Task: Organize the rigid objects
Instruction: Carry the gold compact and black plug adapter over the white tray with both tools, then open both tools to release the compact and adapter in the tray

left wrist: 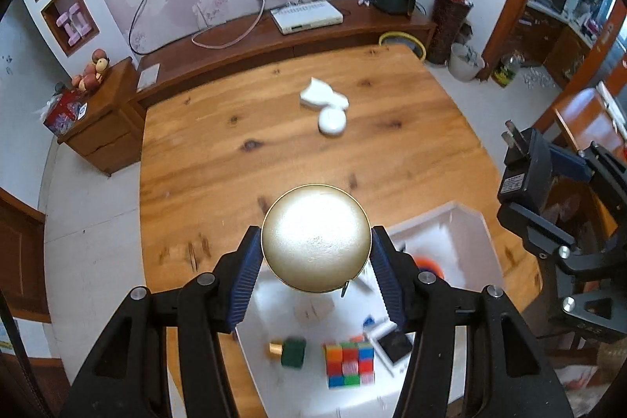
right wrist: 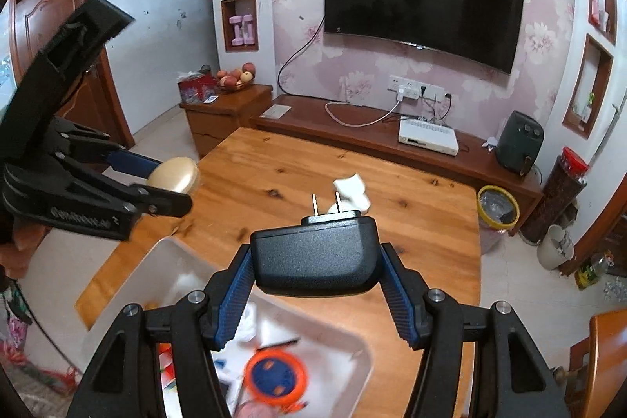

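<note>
Because both tools seem bound for the same container, the left wrist view shows the left gripper (left wrist: pixel 316 253) clenched on a round, pale-gold metallic compact case (left wrist: pixel 316 238), squeezed across its width between the blue ribbed pads and held in the air above the near end of the white rectangular plastic bin (left wrist: pixel 466 222), ready, I judge, to be dropped in. Beneath it lie a multicoloured puzzle cube (left wrist: pixel 348 364) and a small dark green bottle with a gold cap (left wrist: pixel 289 351).

From the right wrist view, the right gripper (right wrist: pixel 316 261) grasps a black plastic plug-in power adapter (right wrist: pixel 316 255), prongs pointing away, directly over the bin's far rim.
</note>
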A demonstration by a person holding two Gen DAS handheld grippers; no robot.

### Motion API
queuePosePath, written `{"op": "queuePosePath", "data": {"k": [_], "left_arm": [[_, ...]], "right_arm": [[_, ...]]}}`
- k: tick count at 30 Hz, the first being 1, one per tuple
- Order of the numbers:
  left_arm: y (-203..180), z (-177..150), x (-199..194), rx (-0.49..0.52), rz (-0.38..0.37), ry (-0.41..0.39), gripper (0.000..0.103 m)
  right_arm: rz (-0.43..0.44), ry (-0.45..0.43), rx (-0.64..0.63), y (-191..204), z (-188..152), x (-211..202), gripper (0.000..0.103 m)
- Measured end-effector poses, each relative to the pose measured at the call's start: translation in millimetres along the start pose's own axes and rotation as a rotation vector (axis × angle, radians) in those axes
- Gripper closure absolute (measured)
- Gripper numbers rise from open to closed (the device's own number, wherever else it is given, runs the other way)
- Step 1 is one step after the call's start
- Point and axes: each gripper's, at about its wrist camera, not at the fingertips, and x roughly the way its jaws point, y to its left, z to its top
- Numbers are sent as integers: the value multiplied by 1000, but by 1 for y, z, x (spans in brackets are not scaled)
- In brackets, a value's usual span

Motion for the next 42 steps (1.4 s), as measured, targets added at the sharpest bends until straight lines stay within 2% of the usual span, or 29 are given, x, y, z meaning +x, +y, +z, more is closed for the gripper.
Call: {"op": "queuePosePath", "data": {"k": [4,13,20,26,34,38,40,42], "left_arm": [[-4,-26,8,-7,0,61,44],[-19,-78,33,13,0,168,44],[-27,-101,49,19,5,218,44],[-24,-118,72,-33,-14,276,44],[-22,-131,91,-60,-11,307,44],[-24,-132,92,-46,-7,285,44],[-25,-132,92,-38,-6,280,44],[-25,-130,93,-36,-5,280,44]], "right_arm": [[20,40,25,11,-22,-9,40],[4,211,2,38,-86,-1,40],[-19,332,45,43,-123,13,40],[-22,423,56,47,-147,28,40],[-19,505,30,54,-165,45,40],[-22,519,5,59,-170,48,39],[-24,532,2,60,-170,50,38],[-35,541,1,61,-170,52,32]]}}
